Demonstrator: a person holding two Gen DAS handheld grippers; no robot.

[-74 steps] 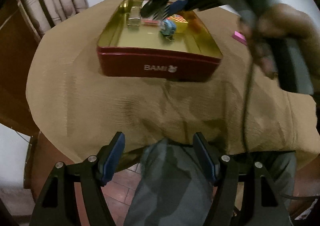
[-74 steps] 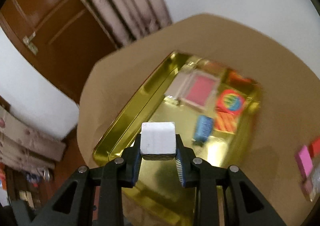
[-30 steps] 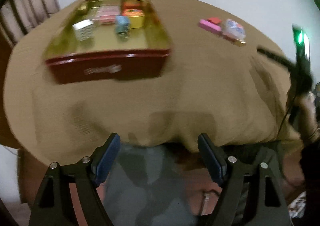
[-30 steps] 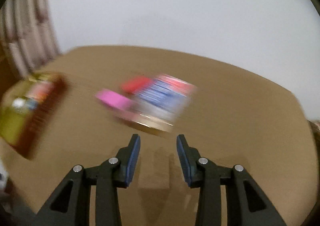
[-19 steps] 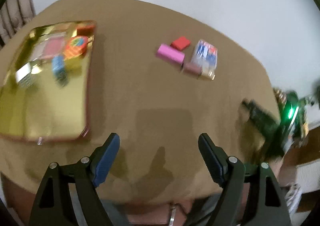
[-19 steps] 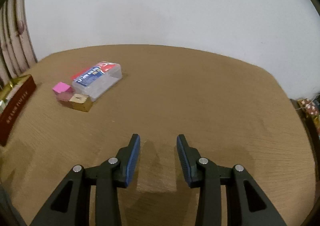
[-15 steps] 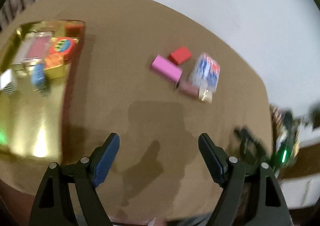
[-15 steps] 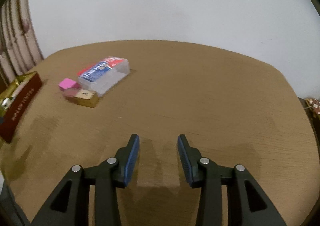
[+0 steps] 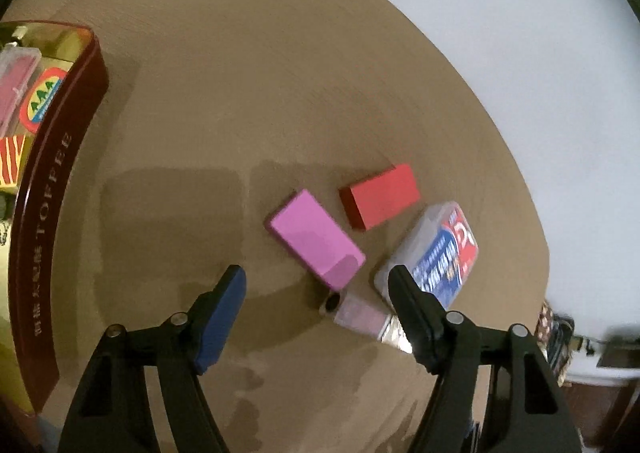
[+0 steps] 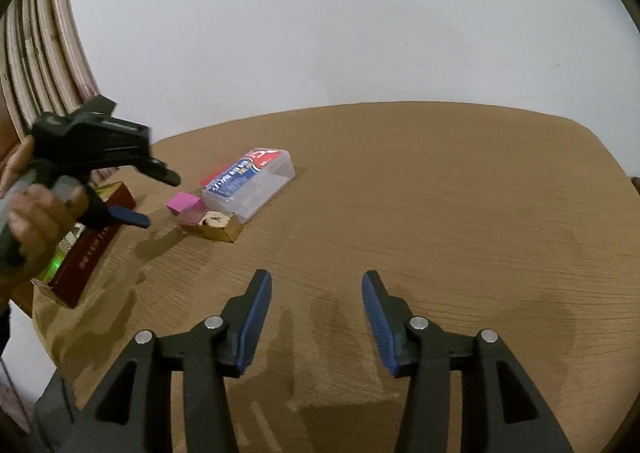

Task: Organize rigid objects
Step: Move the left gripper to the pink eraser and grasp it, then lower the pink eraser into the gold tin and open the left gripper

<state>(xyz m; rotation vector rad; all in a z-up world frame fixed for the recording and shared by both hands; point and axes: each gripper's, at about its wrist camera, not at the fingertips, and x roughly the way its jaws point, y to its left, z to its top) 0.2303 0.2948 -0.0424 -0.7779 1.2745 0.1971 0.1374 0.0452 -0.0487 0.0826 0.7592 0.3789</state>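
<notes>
On tan-clothed table (image 10: 400, 189), white wall (image 10: 320, 13) behind, left gripper (image 9: 318, 281) closing empty, right gripper (image 10: 317, 285) opening empty

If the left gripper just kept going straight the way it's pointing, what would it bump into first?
Most likely the pink block, or the small clear-and-gold piece just before it; depth is hard to judge. The left gripper hangs above both, its jaws closing with nothing between them yet.

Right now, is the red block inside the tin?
No, the red block lies on the table, beside the pink block, well apart from the tin.
</notes>
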